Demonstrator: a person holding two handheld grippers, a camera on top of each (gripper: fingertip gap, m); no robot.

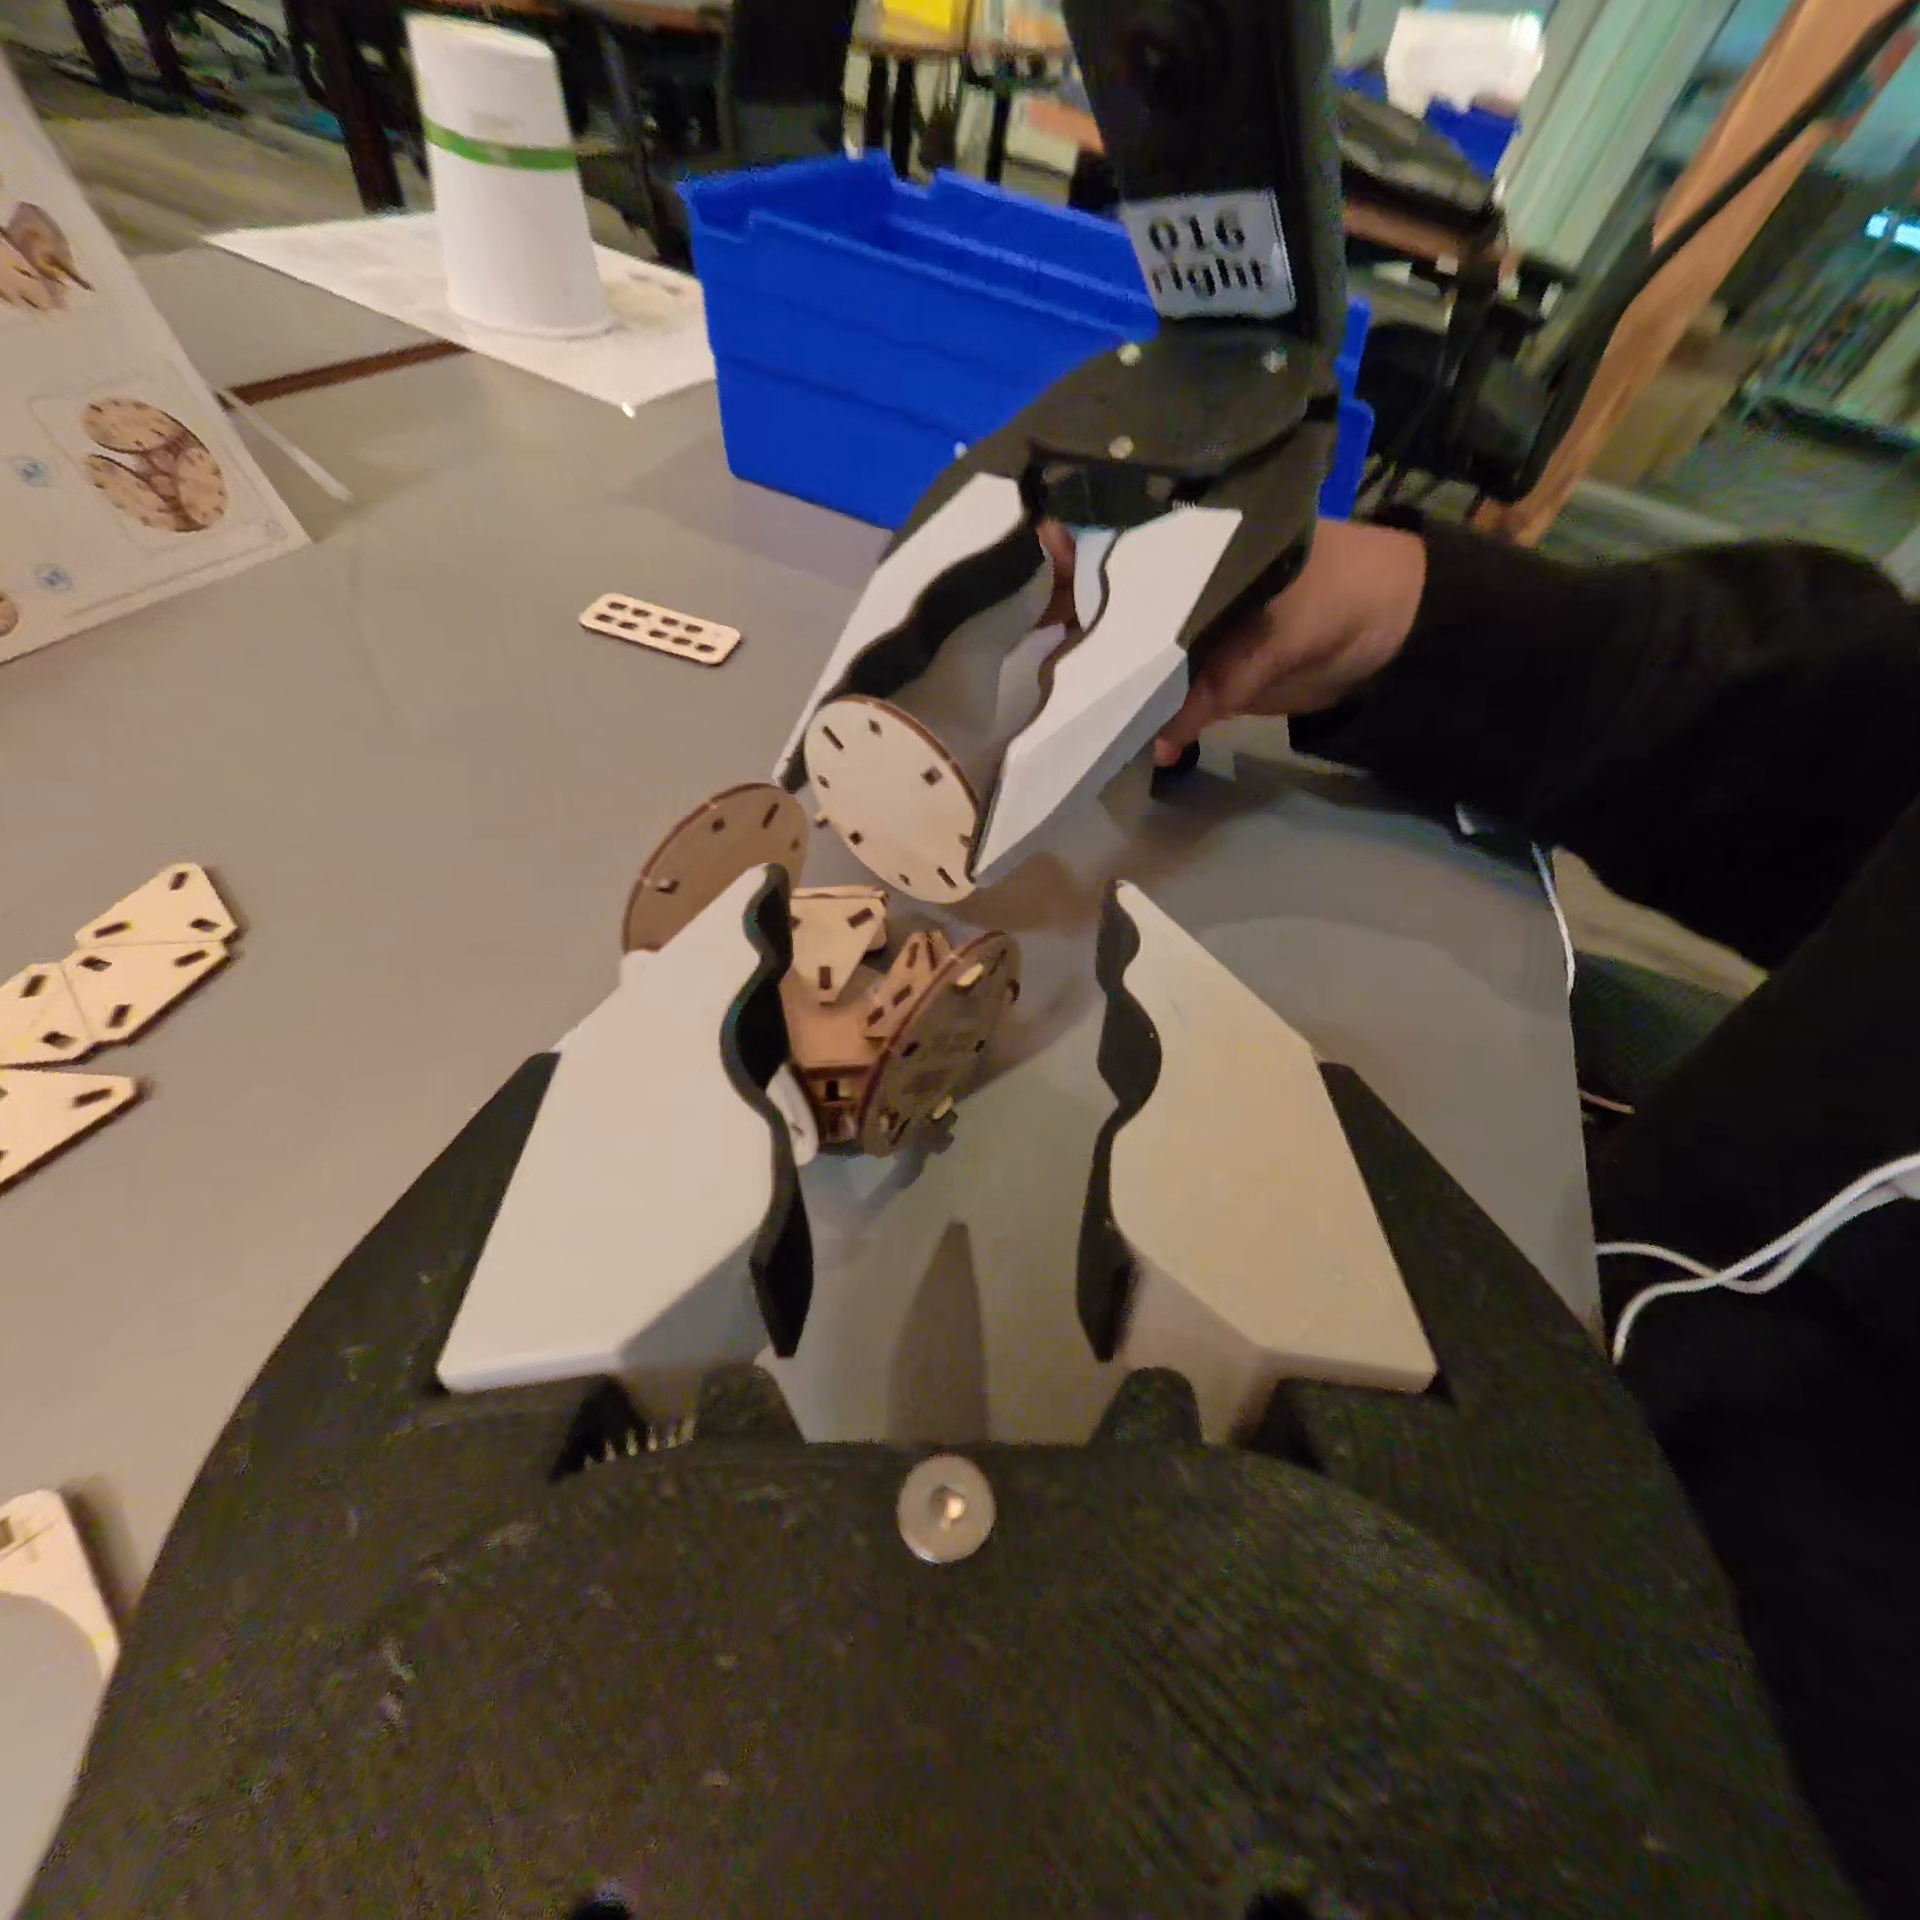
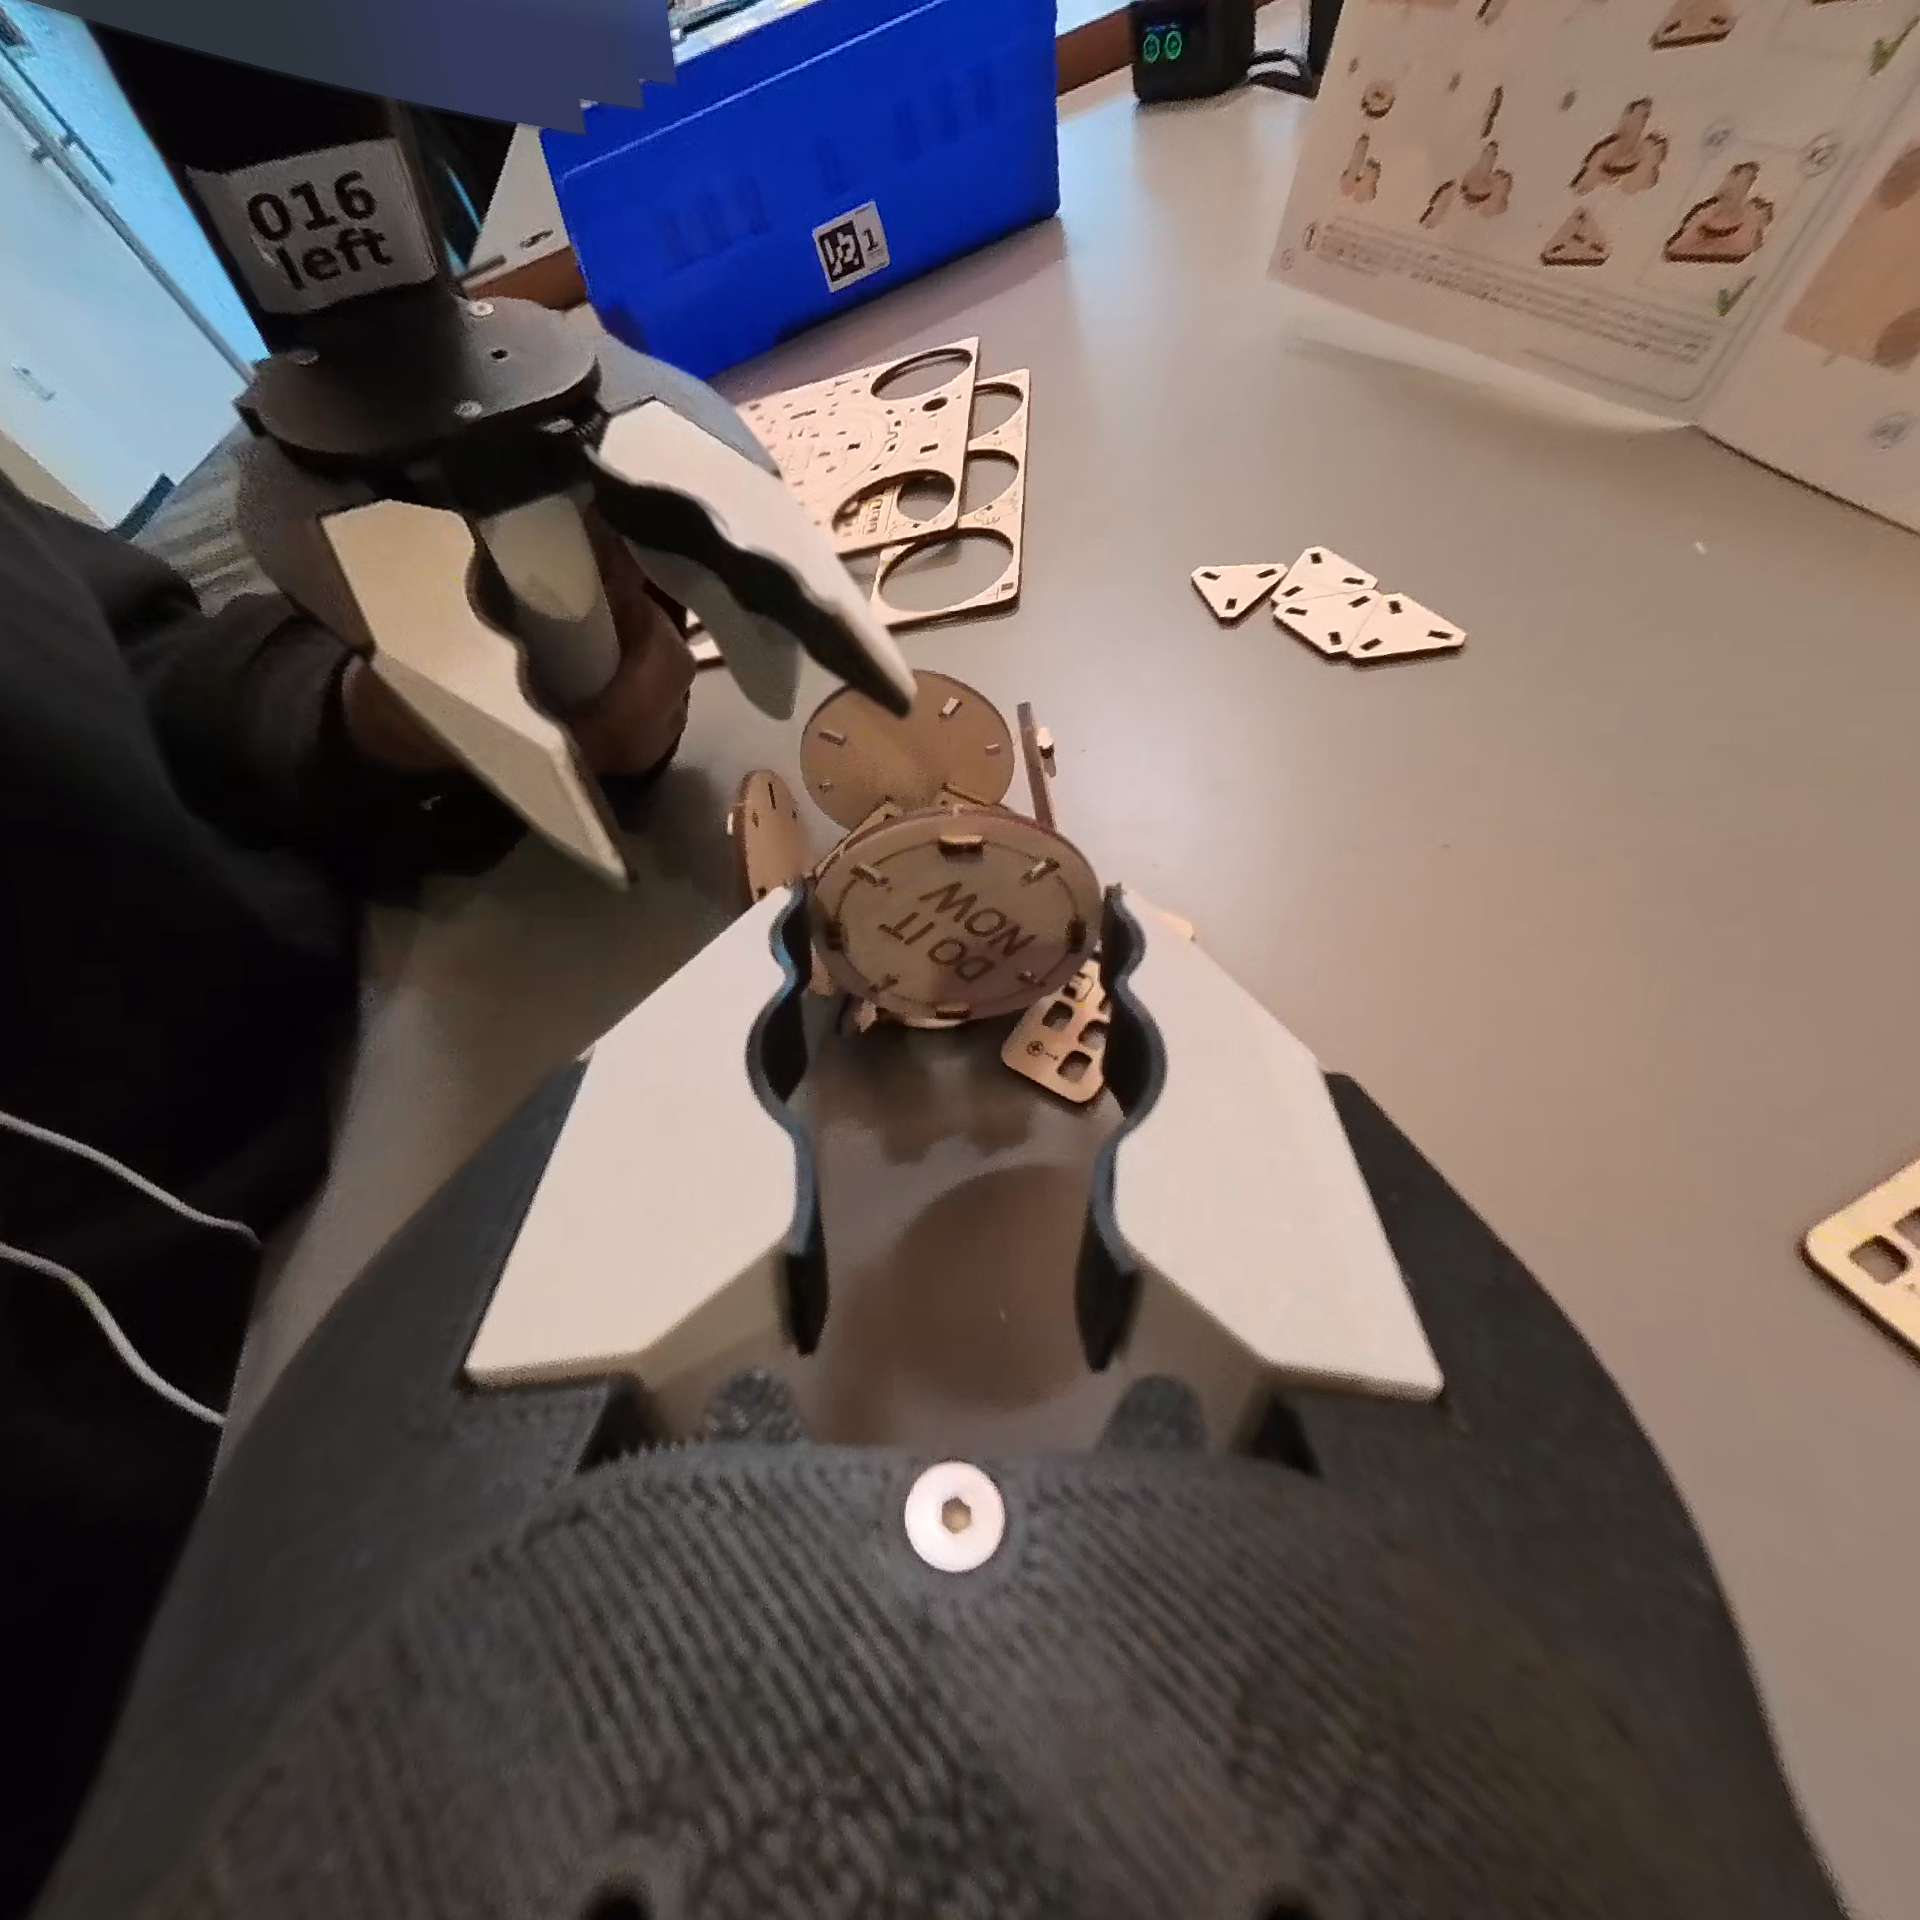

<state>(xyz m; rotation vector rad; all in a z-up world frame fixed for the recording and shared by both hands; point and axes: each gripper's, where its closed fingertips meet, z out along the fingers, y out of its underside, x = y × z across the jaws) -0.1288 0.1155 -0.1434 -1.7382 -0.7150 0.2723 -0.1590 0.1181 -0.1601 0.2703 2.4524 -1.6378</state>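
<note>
Wooden disc puzzle assembly caught between two hand-held grippers on a grey table.

Plywood discs joined by small triangular plates form the assembly [image 2: 951, 914], which sits on the grey table [image 1: 416, 790] near the edge closest to the person. The right gripper [image 2: 951, 935] clamps one round disc [image 1: 896, 798] by its rim, both pads pressing on it. The left gripper [image 1: 935, 914] stands with its jaws apart around the assembly's other side; one finger [image 1: 727, 935] lies against a disc, the other is clear of the wood. Loose triangular pieces [image 2: 1330, 603] lie farther out, with a blue bin [image 1: 894, 312] towards the far edge.
</note>
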